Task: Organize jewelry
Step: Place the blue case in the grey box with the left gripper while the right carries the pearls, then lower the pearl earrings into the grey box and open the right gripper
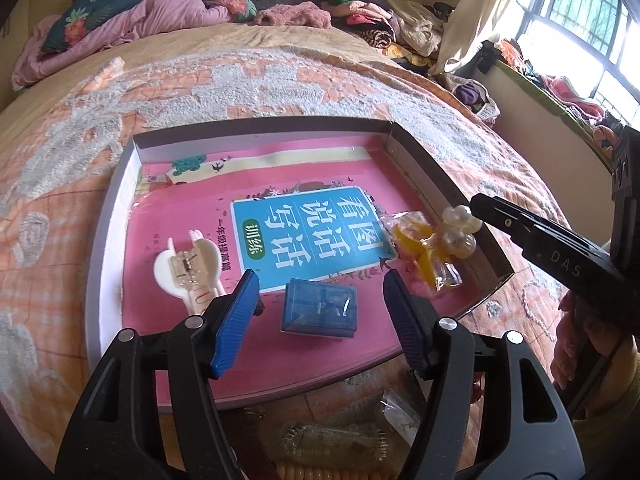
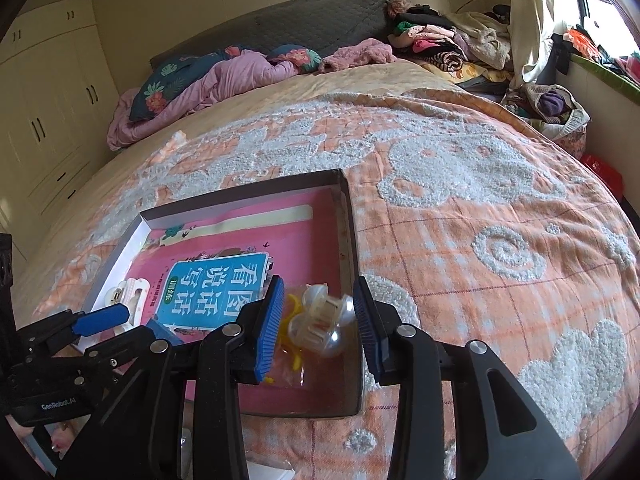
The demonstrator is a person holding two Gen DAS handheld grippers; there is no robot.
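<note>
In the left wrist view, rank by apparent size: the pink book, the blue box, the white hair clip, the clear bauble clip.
1. Pink book, by far the largest.
2. White hair clip.
3. Blue box, near the clip's size and closer to the camera, so that order is unsure.
4. Clear bauble clip, smallest.

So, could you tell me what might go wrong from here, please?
The clear hair clip sits between the right claw pads without visible contact, so closing off-centre could flick it out. It also overlaps the yellow packet, which might drag along. The left claw straddles the blue box and could nudge it.
</note>
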